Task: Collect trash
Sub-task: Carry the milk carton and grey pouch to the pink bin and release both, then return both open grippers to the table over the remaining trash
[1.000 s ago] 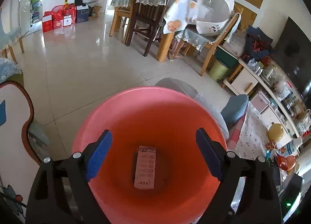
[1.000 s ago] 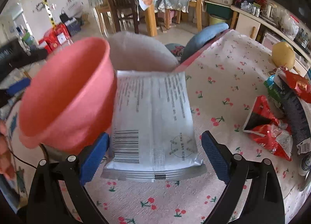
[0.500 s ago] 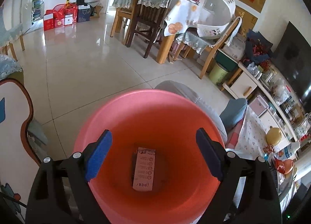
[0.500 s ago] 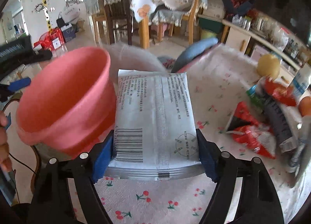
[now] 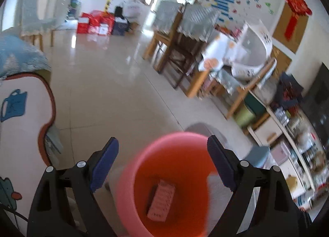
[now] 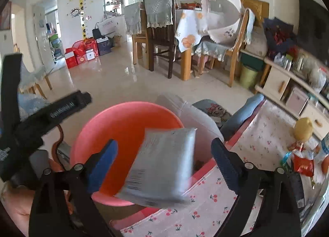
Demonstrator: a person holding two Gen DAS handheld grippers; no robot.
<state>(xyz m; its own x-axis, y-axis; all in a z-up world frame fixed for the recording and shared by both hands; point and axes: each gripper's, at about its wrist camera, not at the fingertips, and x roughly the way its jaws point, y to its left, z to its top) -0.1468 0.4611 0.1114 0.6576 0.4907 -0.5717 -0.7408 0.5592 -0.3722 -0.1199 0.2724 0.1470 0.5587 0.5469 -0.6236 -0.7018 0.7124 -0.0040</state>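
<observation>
1. The right gripper has its jaws opening; the blue pads stand clear of the silver snack packet on both sides, so nothing is gripped.
2. That packet is between the pads but touches neither one. It is tilted, barcode end low, blurred, and overlaps the near rim of the pink plastic basin (whether it rests on the rim or is in the air I cannot tell).
3. The left gripper is spread wide with nothing between its pads; the basin sits below and ahead of it, its right pad overlapping the basin's rim in the view.
4. At the bottom of the basin lies a small pink printed carton, flat.
5. In the right wrist view the left gripper's black body reaches in from the left, beside the basin.
6. The cherry-print tablecloth covers the table at right; on it, well apart from the basin, lie red snack wrappers and a yellow round object.
7. Behind stand wooden dining chairs on a glossy tiled floor.
</observation>
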